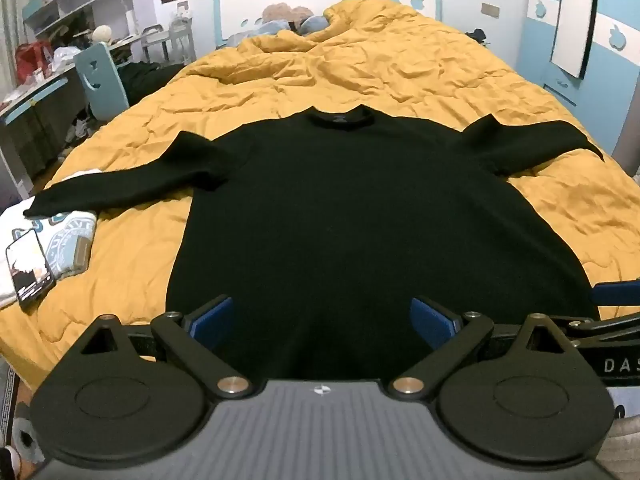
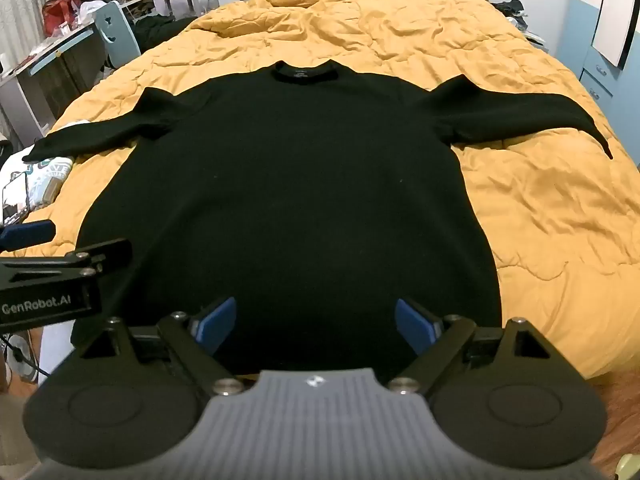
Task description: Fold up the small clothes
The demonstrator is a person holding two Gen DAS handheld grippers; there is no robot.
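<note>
nearest in each wrist view is its own gripper. the left gripper (image 1: pixel 322 322) has its blue pads spread wide with nothing between them, hanging just over the bottom hem of the sweater (image 1: pixel 360 216). the right gripper (image 2: pixel 314 326) is likewise spread and empty, poised at the same hem. the two sit side by side, close together: the right one's finger shows at the right edge of the left view, and the left one's body shows at the left edge of the right view.

the sweater lies flat on the yellow quilt (image 1: pixel 400 68), straight ahead of both grippers. its long axis runs away from them, hem nearest, collar (image 2: pixel 304 71) farthest. both sleeves stretch outward, across that axis. the left sleeve (image 1: pixel 120 188) reaches toward a white printed shirt (image 1: pixel 70 236) and its cuff lies over that shirt's edge, with a phone (image 1: pixel 30 270) just beside. the right sleeve (image 2: pixel 540 116) tapers out toward the far side of the bed.

no fold is made yet, by the look of it. each sleeve lies on its matching gripper's side, so the left is better placed for the left sleeve and the right for the right one. both are well apart from the cuffs and would need to reach forward and outward.

farther off are pillows (image 1: pixel 288 20) at the headboard and a cluttered desk (image 1: pixel 36 92) to the left.
</note>
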